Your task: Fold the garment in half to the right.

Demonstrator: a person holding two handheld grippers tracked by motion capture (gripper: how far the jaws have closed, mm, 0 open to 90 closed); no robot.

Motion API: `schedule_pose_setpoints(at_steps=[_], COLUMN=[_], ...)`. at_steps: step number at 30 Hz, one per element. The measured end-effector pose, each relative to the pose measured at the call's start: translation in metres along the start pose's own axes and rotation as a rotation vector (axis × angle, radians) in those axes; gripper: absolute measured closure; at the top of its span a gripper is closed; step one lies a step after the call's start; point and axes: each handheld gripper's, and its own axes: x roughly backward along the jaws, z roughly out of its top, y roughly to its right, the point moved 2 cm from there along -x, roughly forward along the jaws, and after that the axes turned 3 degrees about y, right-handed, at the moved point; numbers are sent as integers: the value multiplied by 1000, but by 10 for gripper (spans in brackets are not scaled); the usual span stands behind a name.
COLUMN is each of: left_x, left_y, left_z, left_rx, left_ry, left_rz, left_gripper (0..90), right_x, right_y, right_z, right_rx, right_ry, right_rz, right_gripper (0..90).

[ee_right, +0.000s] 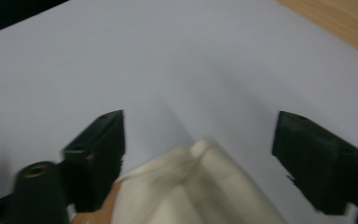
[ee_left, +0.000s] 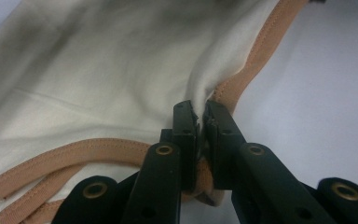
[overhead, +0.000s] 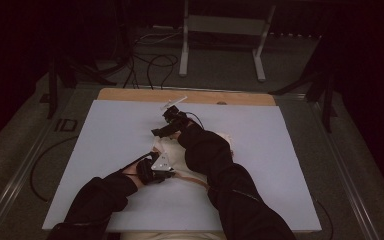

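A cream garment [overhead: 172, 150] with tan trim [ee_left: 256, 56] lies crumpled at the middle of the white board [overhead: 105, 150]. My left gripper [ee_left: 200, 114] is shut on its trimmed edge, and the cloth [ee_left: 121, 79] bunches up right at the jaw tips. In the high view that gripper [overhead: 162, 165] sits at the garment's near left side. My right gripper [ee_right: 200, 135] stands open and wide at the far end of the garment [ee_right: 196, 186]. A folded tip of cloth pokes up between its jaws, touching neither pad. In the high view this gripper [overhead: 166, 129] is just beyond the cloth.
The white board covers most of the table, and a wooden strip [overhead: 190, 96] shows along its far edge. Beyond the table are dark cables [overhead: 150, 65] on the floor and the white legs of a frame [overhead: 184, 45]. Bare board [ee_right: 168, 56] lies ahead of the right gripper.
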Motion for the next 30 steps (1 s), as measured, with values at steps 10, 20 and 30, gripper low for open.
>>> schedule_pose_setpoints(at_steps=[10, 20, 30], left_x=[0, -1, -1], left_y=[0, 0, 0], left_z=[-1, -1, -1], left_rx=[-1, 2, 8], left_ry=[-4, -2, 0], left_rz=[0, 0, -5], left_gripper=[846, 846, 846], right_x=[-24, -37, -36], right_y=[-2, -5, -6], right_z=[-5, -12, -10], right_rx=[-47, -16, 67], right_ry=[-40, -120, -163], right_rz=[-60, -72, -93], right_gripper=[417, 600, 872])
